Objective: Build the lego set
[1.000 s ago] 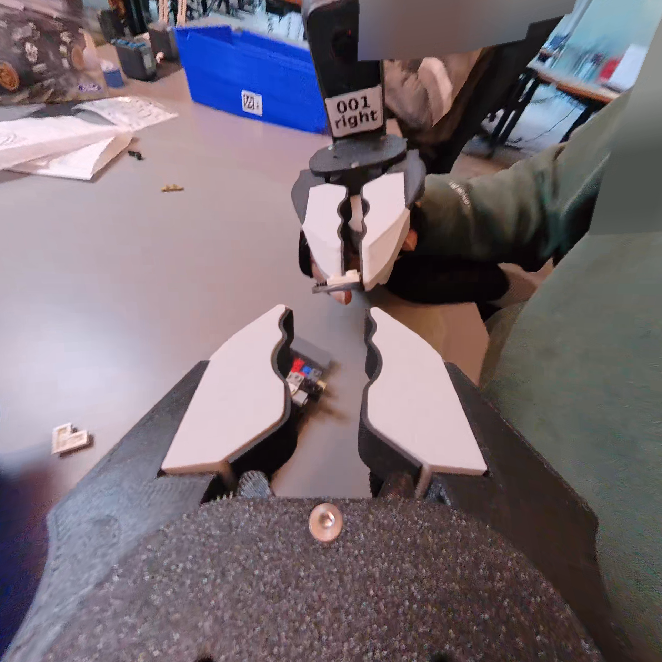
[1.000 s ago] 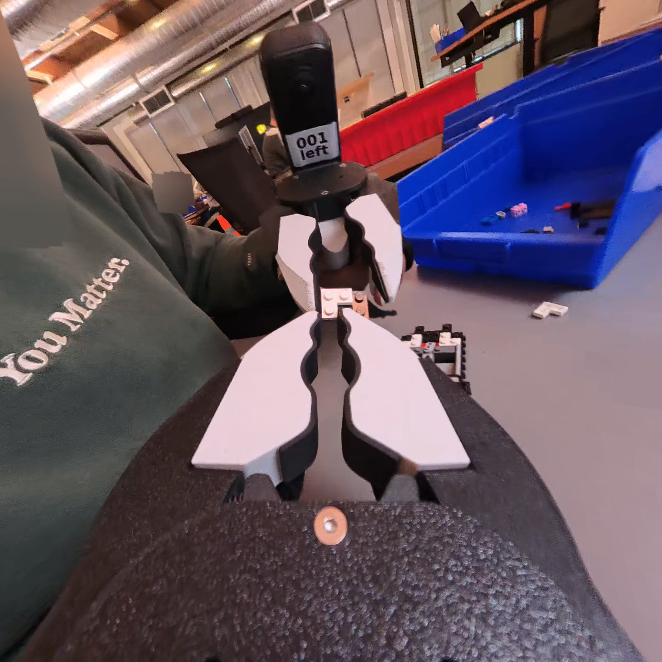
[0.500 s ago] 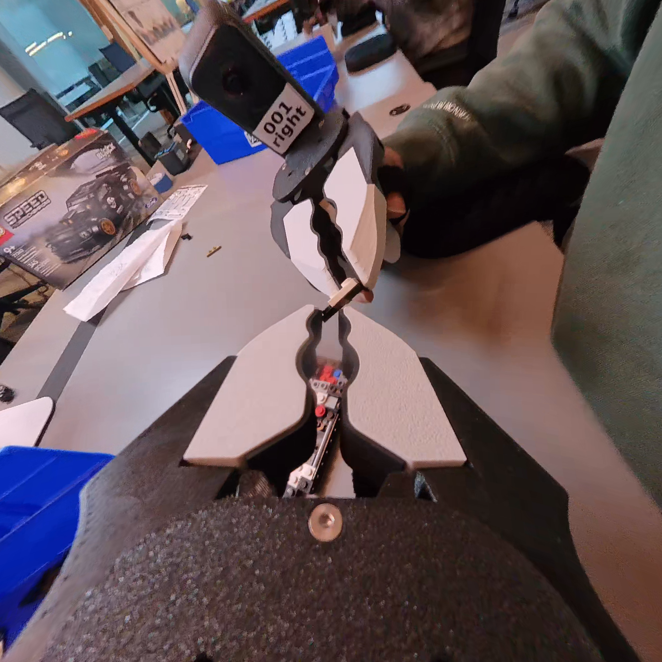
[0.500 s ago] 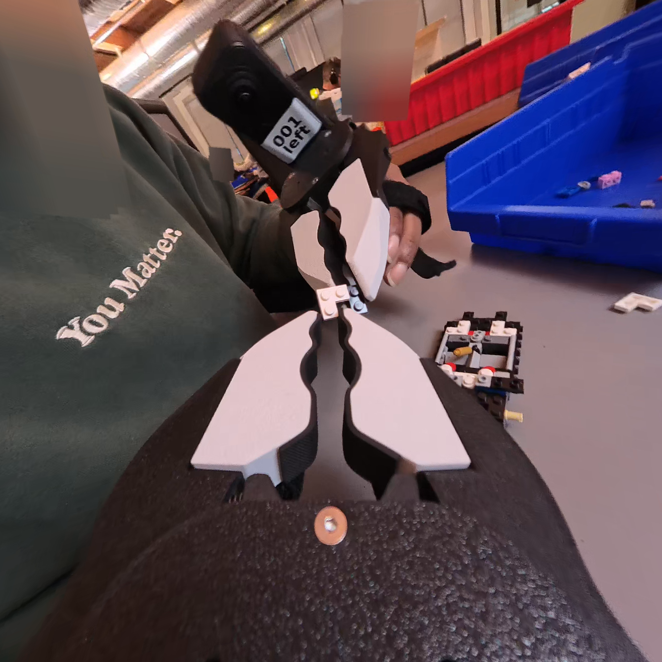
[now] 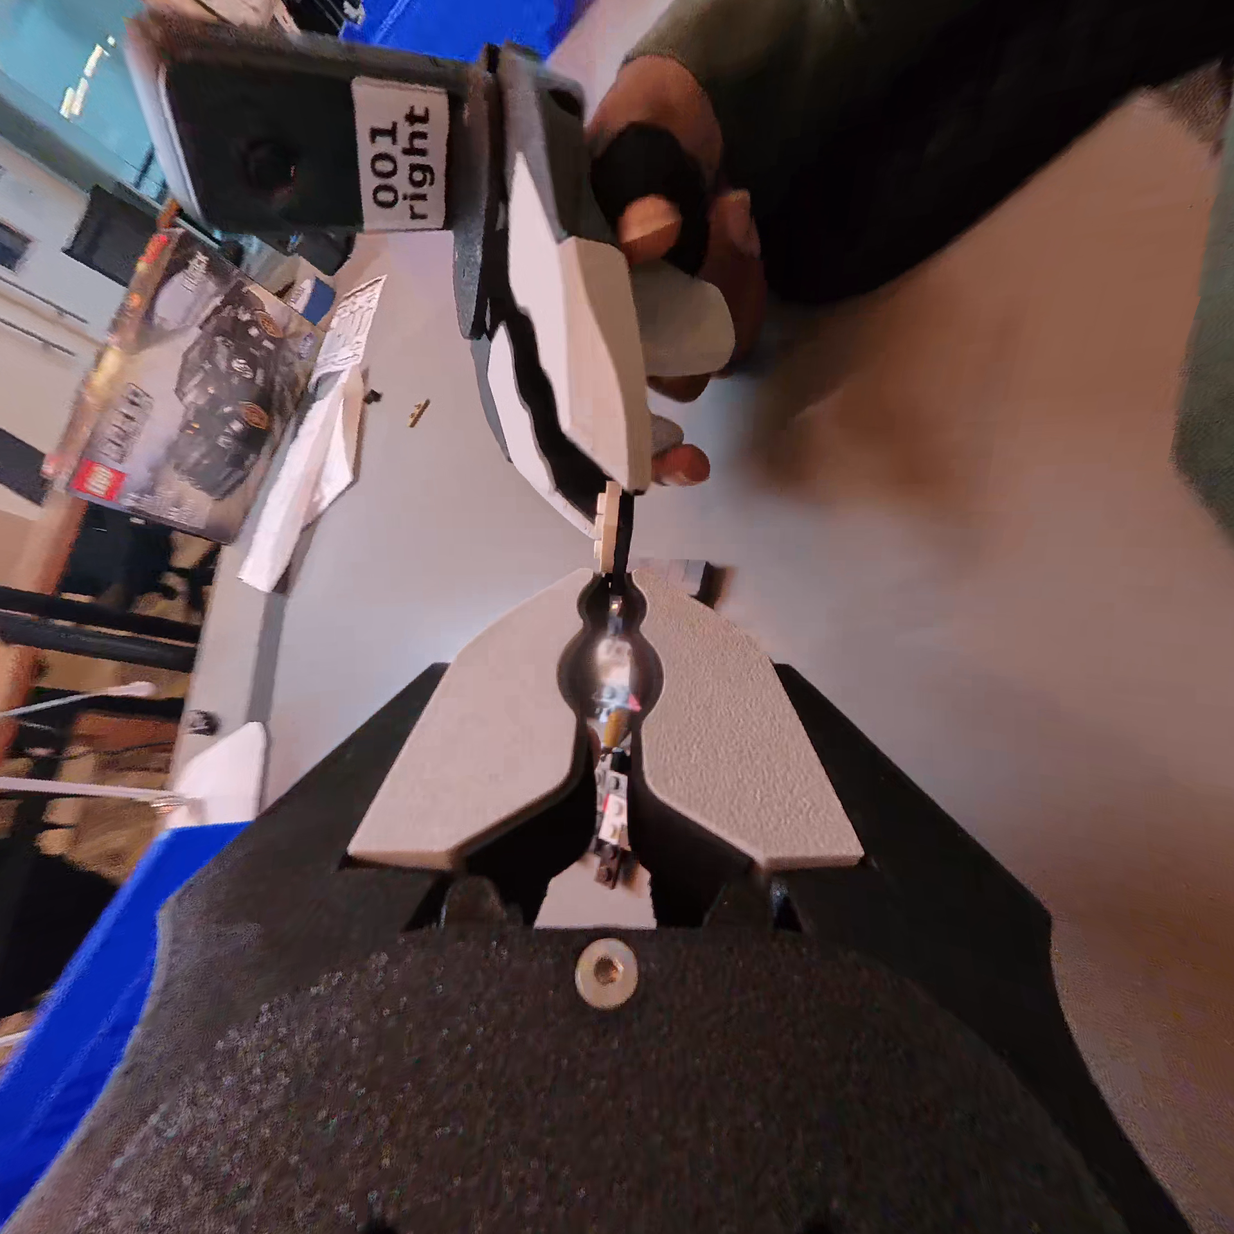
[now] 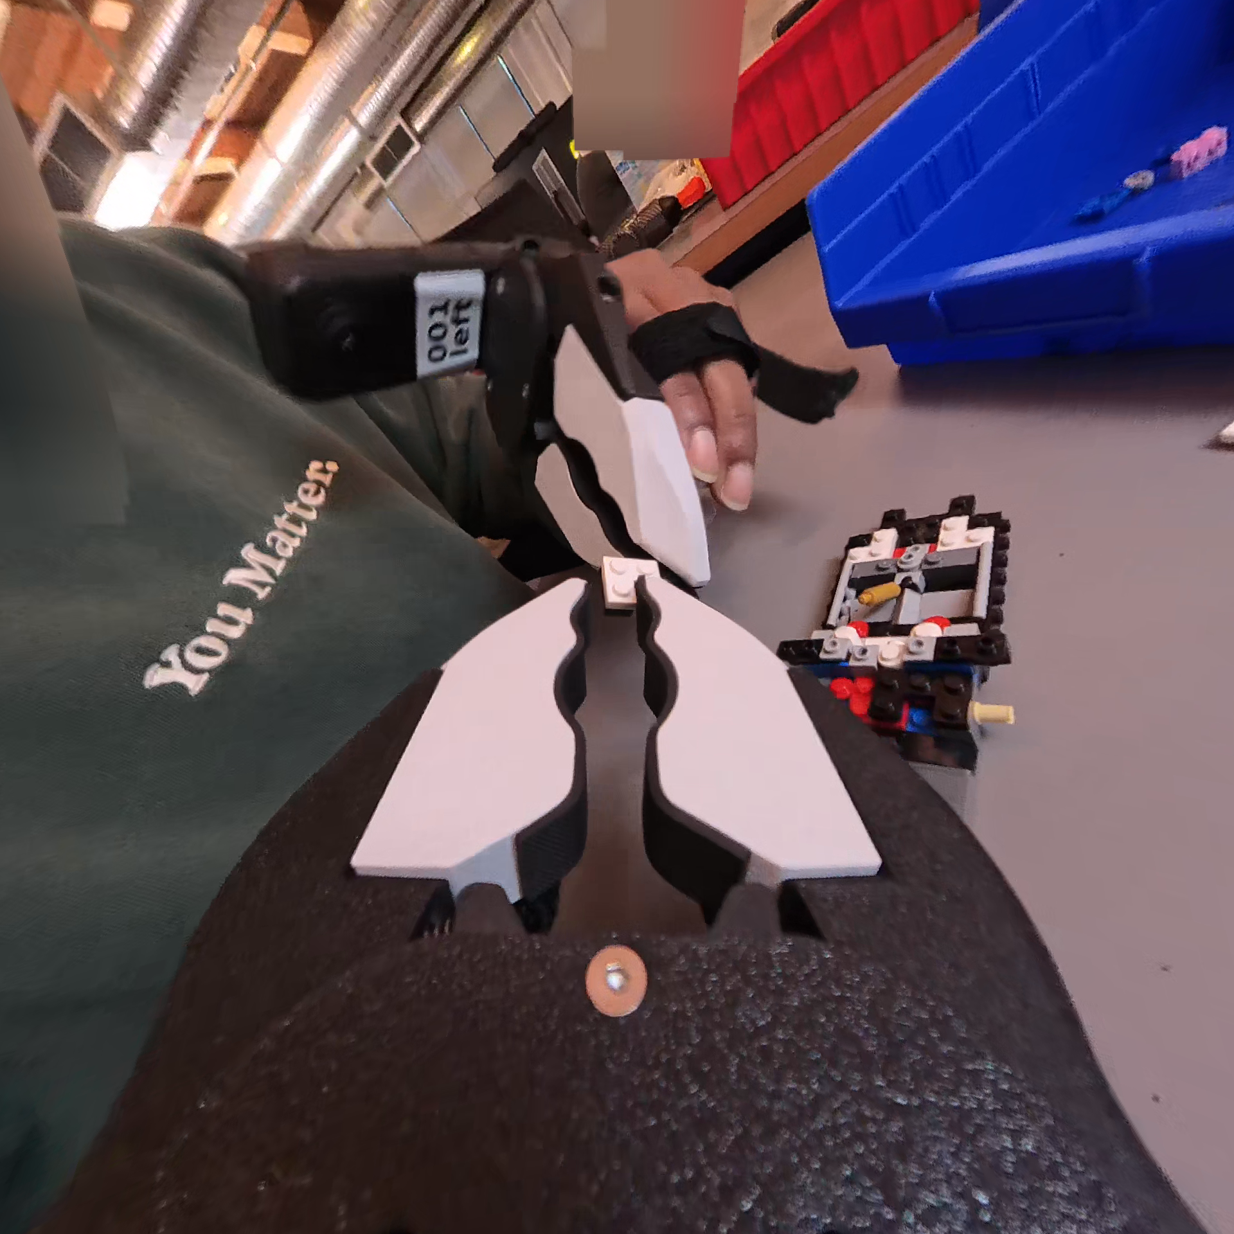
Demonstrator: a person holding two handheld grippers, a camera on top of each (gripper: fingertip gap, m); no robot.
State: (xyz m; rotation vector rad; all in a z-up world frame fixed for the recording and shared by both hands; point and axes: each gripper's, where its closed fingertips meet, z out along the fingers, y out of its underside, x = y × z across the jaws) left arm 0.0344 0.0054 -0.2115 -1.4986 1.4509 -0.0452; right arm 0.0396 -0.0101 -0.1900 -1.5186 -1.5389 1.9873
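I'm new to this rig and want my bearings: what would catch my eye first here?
The two claws meet tip to tip: the right claw pinches a small white corner plate, and the left claw, nearly closed, sits right at it. Next comes the black, grey and white brick build lying on the grey table, right of the right claw.

Blue bin (image 6: 1042, 220), toy box (image 5: 180, 394).
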